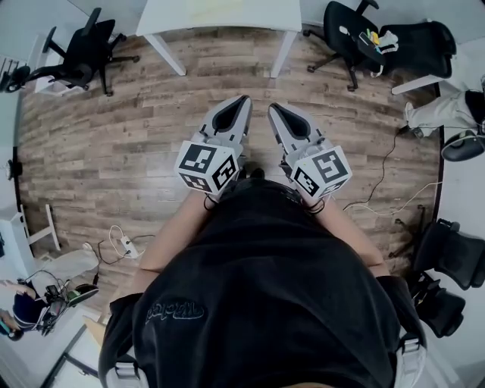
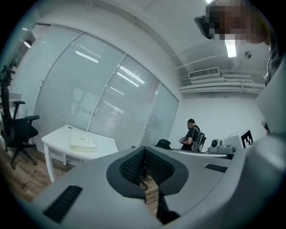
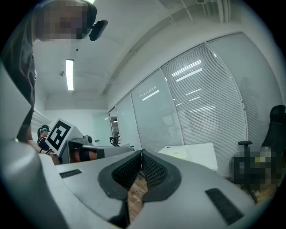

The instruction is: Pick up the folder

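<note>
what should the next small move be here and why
Probably step toward the white table, since the flat pale folder lies on it, well ahead of the left gripper and right gripper, both shut and empty.

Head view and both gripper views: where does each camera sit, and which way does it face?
Head view: on the person's head, looking steeply down at the floor; shows black shirt, forearms, left claw and right claw, both shut.
Left gripper view: on the left claw, looking along its shut jaws at the white table with the folder; the person's head shows above.
Right gripper view: on the right claw, same direction; left claw's marker cube at left.
All three share that table.
</note>
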The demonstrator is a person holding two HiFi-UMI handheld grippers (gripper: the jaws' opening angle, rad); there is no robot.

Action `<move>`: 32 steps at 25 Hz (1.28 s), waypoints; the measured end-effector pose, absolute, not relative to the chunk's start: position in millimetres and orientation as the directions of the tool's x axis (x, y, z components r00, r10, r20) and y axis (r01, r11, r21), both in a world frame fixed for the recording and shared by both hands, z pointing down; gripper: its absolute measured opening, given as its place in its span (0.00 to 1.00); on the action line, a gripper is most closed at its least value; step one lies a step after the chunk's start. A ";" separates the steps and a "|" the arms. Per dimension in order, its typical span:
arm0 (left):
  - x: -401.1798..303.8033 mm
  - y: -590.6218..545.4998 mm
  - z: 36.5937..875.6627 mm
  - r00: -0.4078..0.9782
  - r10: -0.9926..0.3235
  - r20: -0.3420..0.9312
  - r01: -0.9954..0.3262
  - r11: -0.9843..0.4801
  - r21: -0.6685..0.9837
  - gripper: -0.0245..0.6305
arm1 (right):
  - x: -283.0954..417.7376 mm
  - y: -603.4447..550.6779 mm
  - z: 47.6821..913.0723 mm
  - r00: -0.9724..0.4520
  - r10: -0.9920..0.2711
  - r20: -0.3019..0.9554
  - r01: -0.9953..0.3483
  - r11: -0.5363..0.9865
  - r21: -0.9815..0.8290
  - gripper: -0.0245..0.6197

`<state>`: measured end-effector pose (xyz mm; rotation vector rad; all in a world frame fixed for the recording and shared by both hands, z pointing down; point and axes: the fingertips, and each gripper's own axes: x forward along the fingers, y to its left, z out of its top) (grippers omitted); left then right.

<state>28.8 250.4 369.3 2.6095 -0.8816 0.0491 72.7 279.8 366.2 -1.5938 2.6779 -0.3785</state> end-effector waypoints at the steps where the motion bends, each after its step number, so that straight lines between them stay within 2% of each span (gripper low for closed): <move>1: 30.5 245.2 370.6 0.803 -0.575 0.156 -0.589 -0.729 0.349 0.06 | 74.7 275.8 366.3 -0.481 -0.868 0.123 -0.868 0.452 -0.205 0.07; 17: 12.5 111.7 383.8 0.815 -0.555 0.168 -0.572 -0.722 0.388 0.06 | 62.5 140.9 381.1 -0.465 -0.870 0.161 -0.876 0.427 -0.224 0.07; 32: -61.9 -17.1 371.6 0.798 -0.582 0.154 -0.596 -0.727 0.341 0.06 | -11.8 10.2 366.5 -0.517 -0.846 0.127 -0.847 0.485 -0.218 0.07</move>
